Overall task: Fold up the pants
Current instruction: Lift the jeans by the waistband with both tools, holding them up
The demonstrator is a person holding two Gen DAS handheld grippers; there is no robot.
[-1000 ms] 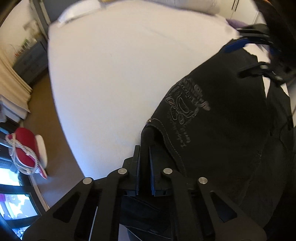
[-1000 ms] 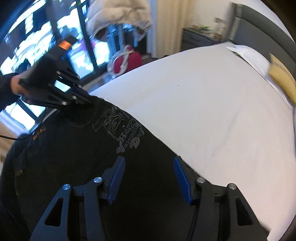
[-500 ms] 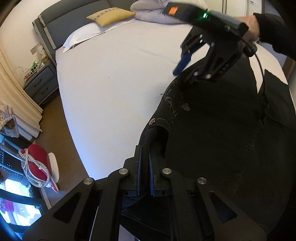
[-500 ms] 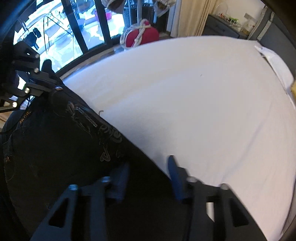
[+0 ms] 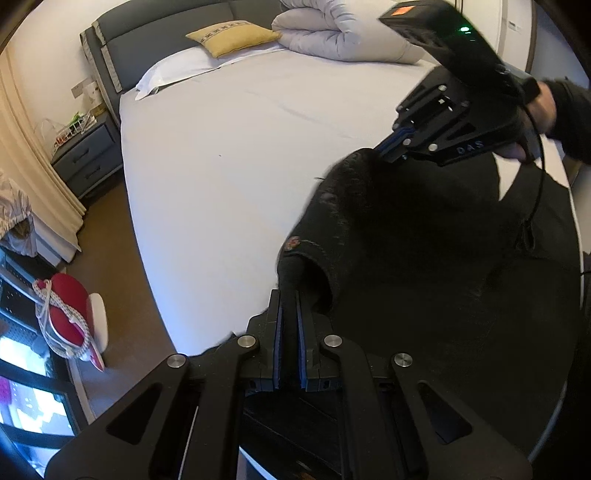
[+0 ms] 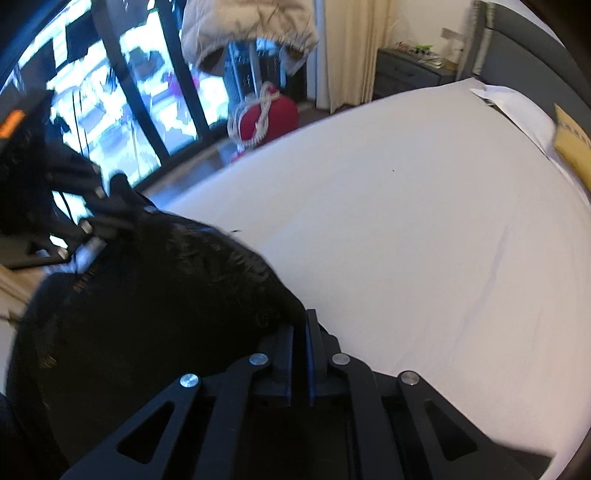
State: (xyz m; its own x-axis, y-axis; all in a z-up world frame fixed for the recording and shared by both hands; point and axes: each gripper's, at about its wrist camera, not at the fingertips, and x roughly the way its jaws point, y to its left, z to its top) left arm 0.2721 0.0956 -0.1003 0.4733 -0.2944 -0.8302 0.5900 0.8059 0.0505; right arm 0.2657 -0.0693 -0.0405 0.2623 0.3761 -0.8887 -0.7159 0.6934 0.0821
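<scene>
Both tongs are pressed together on the black pants [image 5: 424,266], which lie on the near part of the white bed [image 5: 229,155]. The waistband edge is clamped by the left tongs [image 5: 289,306]. The right tongs [image 6: 300,328], spread apart half a second ago, are now pinched on cloth and angled downward, gripped by a dark-sleeved hand [image 5: 543,110].

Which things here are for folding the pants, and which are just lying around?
For the job: black pants, left gripper, right gripper, bed.
Just around: yellow pillow, rolled duvet, nightstand, red bag.
</scene>
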